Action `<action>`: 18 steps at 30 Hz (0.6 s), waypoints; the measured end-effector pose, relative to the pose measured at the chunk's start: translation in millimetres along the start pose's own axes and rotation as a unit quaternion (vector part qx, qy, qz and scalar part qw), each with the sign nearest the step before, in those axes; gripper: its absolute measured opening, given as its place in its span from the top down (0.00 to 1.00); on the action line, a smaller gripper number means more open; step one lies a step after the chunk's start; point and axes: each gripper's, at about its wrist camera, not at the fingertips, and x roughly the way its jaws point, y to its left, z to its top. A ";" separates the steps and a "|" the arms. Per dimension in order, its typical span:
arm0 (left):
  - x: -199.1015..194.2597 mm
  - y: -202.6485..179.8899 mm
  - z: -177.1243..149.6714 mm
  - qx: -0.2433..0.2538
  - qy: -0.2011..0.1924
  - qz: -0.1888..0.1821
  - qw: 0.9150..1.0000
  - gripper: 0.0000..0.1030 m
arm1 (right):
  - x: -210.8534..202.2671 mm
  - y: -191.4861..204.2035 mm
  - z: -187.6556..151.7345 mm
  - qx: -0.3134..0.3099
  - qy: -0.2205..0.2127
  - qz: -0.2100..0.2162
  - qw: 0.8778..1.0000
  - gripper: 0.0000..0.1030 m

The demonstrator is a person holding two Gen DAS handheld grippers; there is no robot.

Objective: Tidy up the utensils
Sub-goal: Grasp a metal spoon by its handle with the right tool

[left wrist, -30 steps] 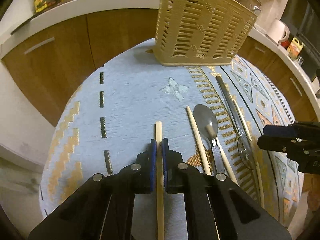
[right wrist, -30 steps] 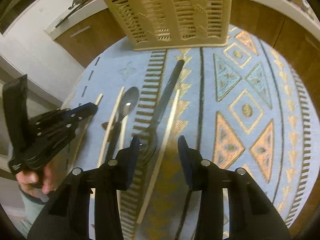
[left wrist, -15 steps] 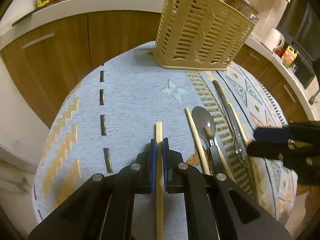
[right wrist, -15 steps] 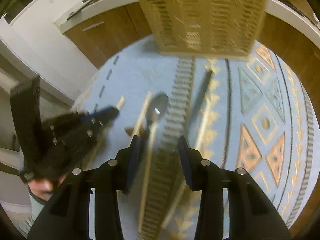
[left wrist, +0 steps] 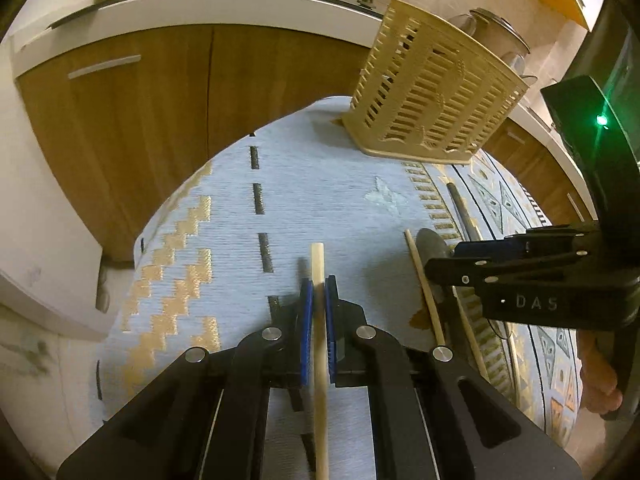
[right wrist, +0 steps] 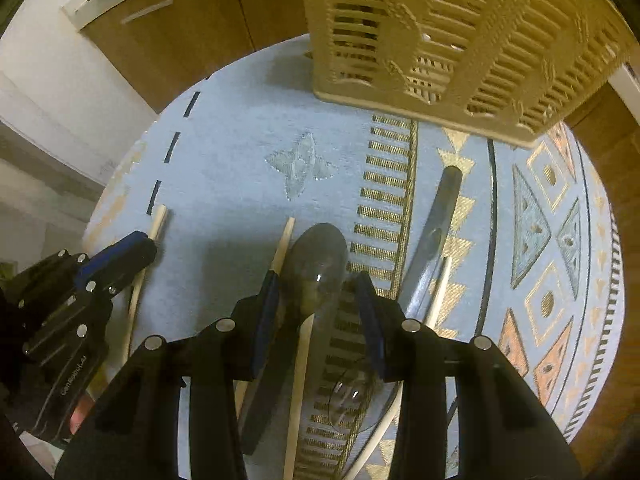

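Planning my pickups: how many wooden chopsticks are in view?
4. One chopstick is clamped in the left gripper. One lies just left of the spoon. One crosses the spoon's handle. One lies right of the dark-handled utensil. The basket could hide more.

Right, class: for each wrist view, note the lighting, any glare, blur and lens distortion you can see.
Left wrist view: warm, dim yellowish light; fisheye bends the countertop into an arc; dark corners; a green lamp glares at right; the chopstick in the left hand-held gripper looks sharp.
Right wrist view: same warm cast; the basket is slightly smeared; small highlights on the spoon; soft shadows on the cloth.
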 end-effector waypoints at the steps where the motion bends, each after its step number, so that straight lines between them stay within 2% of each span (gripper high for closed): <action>1: 1.9 0.3 0.3 -0.001 0.001 0.000 1.000 0.96 | 0.4 0.1 0.8 0.001 0.001 0.000 1.000 0.65; 9: 4.4 4.0 -0.5 -0.003 0.003 -0.003 1.000 0.96 | -0.8 -3.3 -2.8 -0.005 0.018 0.003 1.000 0.65; 15: 8.9 -0.7 2.0 -0.003 0.005 -0.004 1.000 0.96 | 2.8 21.9 -0.1 -0.032 0.005 -0.033 0.999 0.65; 18: 8.8 -3.8 3.1 -0.001 0.004 -0.005 1.000 0.96 | 2.6 27.1 2.8 -0.036 0.005 -0.026 0.999 0.71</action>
